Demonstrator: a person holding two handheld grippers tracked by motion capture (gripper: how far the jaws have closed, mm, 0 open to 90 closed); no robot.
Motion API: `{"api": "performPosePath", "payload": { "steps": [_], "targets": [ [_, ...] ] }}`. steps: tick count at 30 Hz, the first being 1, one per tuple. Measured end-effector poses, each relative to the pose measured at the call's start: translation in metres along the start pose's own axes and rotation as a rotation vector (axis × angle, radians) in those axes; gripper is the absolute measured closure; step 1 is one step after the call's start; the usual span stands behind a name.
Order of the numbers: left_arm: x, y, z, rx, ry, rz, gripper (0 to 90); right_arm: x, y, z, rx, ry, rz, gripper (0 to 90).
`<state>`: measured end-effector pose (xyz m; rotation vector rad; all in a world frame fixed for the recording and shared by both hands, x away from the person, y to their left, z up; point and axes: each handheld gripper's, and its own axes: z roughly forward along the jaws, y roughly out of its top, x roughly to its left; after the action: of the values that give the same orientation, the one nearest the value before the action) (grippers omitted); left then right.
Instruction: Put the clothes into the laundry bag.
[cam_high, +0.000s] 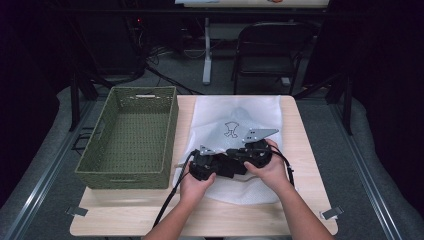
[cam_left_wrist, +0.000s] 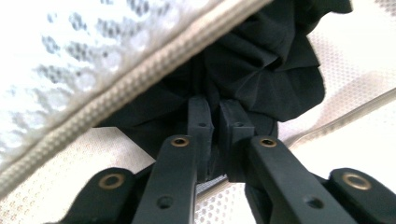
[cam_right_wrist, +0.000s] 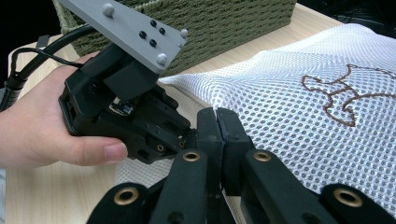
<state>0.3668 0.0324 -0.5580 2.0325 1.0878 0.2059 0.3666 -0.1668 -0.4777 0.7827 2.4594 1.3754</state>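
on the wooden table (cam_high: 300, 150) beside the green basket (cam_high: 131, 137), my left gripper (cam_left_wrist: 218, 112) pinches black cloth (cam_left_wrist: 266, 65) inside the white mesh bag (cam_right_wrist: 299, 93) while my right gripper (cam_right_wrist: 217, 122) clamps the bag's edge.

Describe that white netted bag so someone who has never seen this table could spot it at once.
On the pale wooden table, right of the green woven basket, lies the white mesh laundry bag. Two hand-held black grippers meet on its near half. Unlike its neighbours, it is flat, soft and see-through netting, with a brown stitched outline on top.
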Motion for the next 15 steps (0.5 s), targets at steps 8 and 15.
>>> {"api": "performPosePath", "payload": {
  "steps": [8, 15],
  "targets": [
    [-0.005, 0.006, -0.003, -0.014, -0.011, 0.017, 87.6, 0.001, 0.000, 0.000, 0.002, -0.002, -0.001, 89.4],
    [-0.004, 0.016, -0.002, -0.043, -0.012, -0.012, 87.6, 0.003, 0.001, 0.001, 0.003, 0.000, -0.003, 89.4]
  ]
}}
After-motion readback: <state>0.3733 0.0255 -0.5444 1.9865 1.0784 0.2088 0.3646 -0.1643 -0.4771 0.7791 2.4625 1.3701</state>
